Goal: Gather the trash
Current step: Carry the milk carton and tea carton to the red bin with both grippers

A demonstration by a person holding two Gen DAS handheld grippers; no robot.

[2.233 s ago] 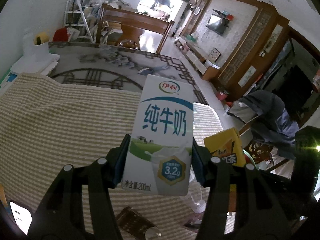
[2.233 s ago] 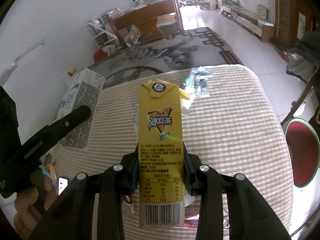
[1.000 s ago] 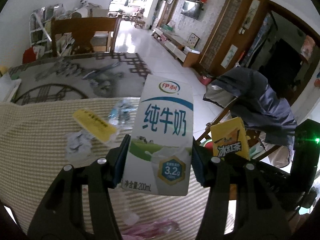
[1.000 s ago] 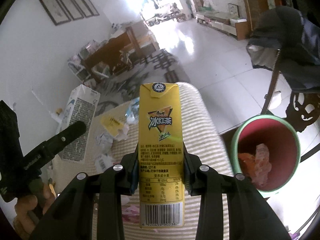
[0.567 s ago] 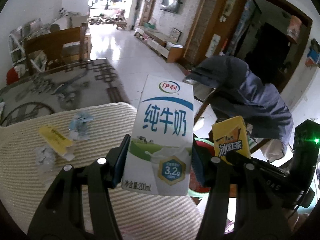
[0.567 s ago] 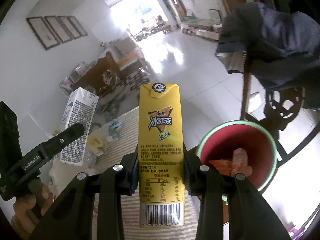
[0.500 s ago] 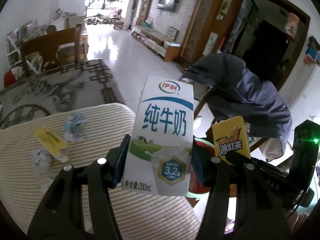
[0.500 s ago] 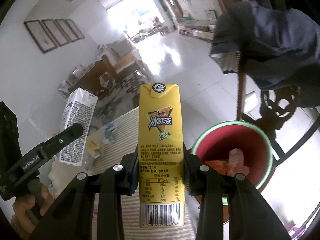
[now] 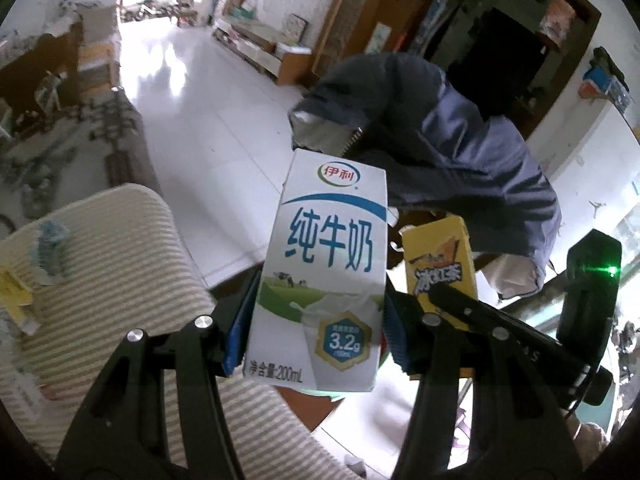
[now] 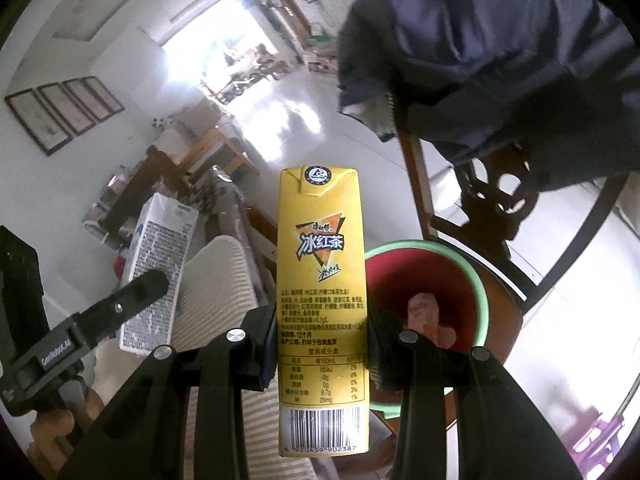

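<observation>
Our left gripper [image 9: 316, 332] clamps the white milk carton [image 9: 326, 276]; our right gripper [image 10: 322, 344] clamps the yellow iced-tea carton [image 10: 322, 312], apparently above the red bin [image 10: 460, 280].

White-and-blue milk carton [image 9: 324, 280], yellow tea carton [image 10: 322, 304], red bin [image 10: 476, 280] with green rim, beige-striped tablecloth [image 9: 120, 248].

Open air lies above the red bin [image 10: 476, 276]; the jacket-draped chair [image 10: 500, 200] crowds its far side.
</observation>
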